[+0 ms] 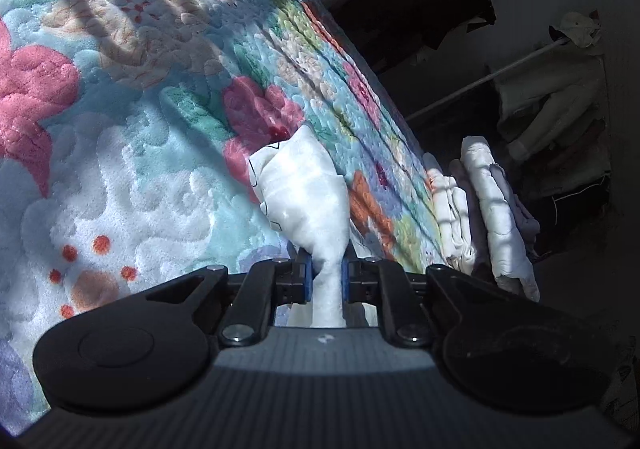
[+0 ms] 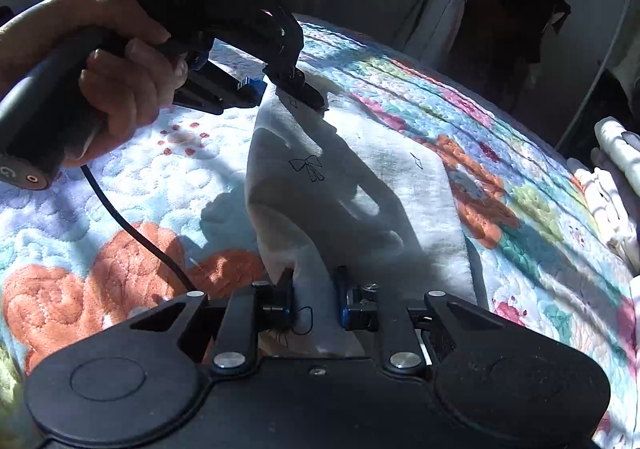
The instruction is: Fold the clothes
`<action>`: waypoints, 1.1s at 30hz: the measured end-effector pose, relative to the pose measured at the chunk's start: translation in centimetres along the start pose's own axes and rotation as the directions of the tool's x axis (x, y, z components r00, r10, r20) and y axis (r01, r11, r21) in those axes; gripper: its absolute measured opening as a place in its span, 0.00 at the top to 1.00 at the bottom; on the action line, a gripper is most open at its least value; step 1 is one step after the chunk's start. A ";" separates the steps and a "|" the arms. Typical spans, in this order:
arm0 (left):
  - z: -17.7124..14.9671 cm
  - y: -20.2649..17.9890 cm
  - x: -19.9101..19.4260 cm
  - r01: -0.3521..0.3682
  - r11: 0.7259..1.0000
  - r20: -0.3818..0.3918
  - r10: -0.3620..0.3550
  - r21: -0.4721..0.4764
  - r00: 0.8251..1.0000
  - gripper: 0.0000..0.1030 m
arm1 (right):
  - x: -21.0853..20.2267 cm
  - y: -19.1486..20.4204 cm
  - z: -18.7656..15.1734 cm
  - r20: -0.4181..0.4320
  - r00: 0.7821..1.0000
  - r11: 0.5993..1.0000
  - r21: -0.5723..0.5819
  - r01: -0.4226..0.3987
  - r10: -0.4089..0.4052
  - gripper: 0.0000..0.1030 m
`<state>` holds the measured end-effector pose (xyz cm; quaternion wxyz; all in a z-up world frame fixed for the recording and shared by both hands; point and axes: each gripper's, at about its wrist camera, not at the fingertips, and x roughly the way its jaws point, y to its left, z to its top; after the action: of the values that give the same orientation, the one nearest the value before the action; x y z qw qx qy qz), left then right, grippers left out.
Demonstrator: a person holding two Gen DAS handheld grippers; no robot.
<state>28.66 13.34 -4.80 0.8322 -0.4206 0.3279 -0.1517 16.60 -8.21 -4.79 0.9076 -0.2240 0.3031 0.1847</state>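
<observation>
A white garment with small black bow prints [image 2: 360, 185] lies on the flowered bedspread [image 2: 140, 177]. My left gripper [image 1: 327, 269] is shut on a bunched end of this garment [image 1: 308, 189], which stands up between the blue pads. In the right wrist view the left gripper [image 2: 296, 87] pinches the garment's far edge, held by a hand. My right gripper [image 2: 314, 285] sits at the garment's near edge with cloth between its fingers; the jaws stand close on the fabric.
A stack of folded white and lilac clothes [image 1: 484, 217] lies at the bed's right edge, also seen in the right wrist view [image 2: 612, 185]. Clothes hang on a rail [image 1: 552, 89] beyond. A black cable [image 2: 132, 229] trails across the bedspread.
</observation>
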 end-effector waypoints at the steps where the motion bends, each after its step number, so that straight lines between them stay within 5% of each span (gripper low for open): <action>1: 0.2 -0.8 -0.5 0.001 1.000 0.035 -0.002 0.025 0.999 0.89 | -0.2 -0.7 0.5 0.026 0.999 1.000 -0.018 0.022 -0.021 0.87; 5: 1.3 -4.4 -3.5 -0.038 0.986 0.180 0.008 0.164 0.984 0.89 | -1.9 -4.5 4.0 0.180 0.979 0.993 -0.047 0.106 -0.096 0.89; 8: 1.1 -5.0 -6.2 -0.026 0.991 0.217 -0.002 0.129 0.976 0.89 | -3.5 -6.6 5.9 0.255 0.963 0.992 -0.074 0.104 -0.082 0.89; 10: -1.0 -4.5 -8.1 -0.108 0.991 0.228 0.089 0.073 0.970 0.89 | -4.0 -6.5 5.9 0.288 0.957 0.982 -0.162 0.094 -0.044 0.89; 13: -5.3 -4.2 -10.2 -0.269 0.961 0.204 0.252 0.062 0.946 0.89 | -4.2 -5.3 4.2 0.219 0.973 0.974 -0.225 -0.022 0.073 0.89; 18: -5.7 -2.1 -9.5 -0.316 0.949 0.134 0.313 0.006 0.940 0.89 | -3.3 -5.4 0.1 0.102 0.966 0.972 -0.048 -0.232 0.236 0.88; 24: -5.4 -2.7 -10.1 -0.296 0.955 0.131 0.294 0.000 0.947 0.88 | -3.7 -5.4 -1.6 0.041 0.955 0.940 0.168 -0.297 0.294 0.58; 26: -5.4 -2.8 -10.1 -0.282 0.959 0.125 0.281 -0.007 0.952 0.88 | -3.7 -4.8 -2.1 0.046 0.956 0.944 0.156 -0.292 0.289 0.47; 28: -5.2 -3.0 -9.9 -0.284 0.959 0.116 0.282 0.008 0.952 0.88 | -3.4 -3.3 -2.7 0.063 0.969 0.967 0.068 -0.245 0.241 0.26; 31: -4.9 -3.4 -9.6 -0.288 0.957 0.103 0.283 0.030 0.953 0.88 | -2.2 -1.6 -3.3 0.105 0.976 0.981 -0.045 -0.187 0.191 0.31; 32: -4.8 -3.5 -9.5 -0.289 0.957 0.099 0.284 0.037 0.954 0.88 | -1.6 -1.3 -3.2 0.113 0.974 0.980 -0.068 -0.187 0.194 0.41; 33: -4.7 -3.7 -9.4 -0.289 0.956 0.094 0.284 0.045 0.954 0.88 | -0.9 -1.3 -2.8 0.098 0.971 0.975 -0.075 -0.209 0.216 0.68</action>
<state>18.66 13.30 0.05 0.8707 -0.3504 0.3445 -0.0202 15.25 -10.95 -5.79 0.8897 -0.2092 0.2710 0.3021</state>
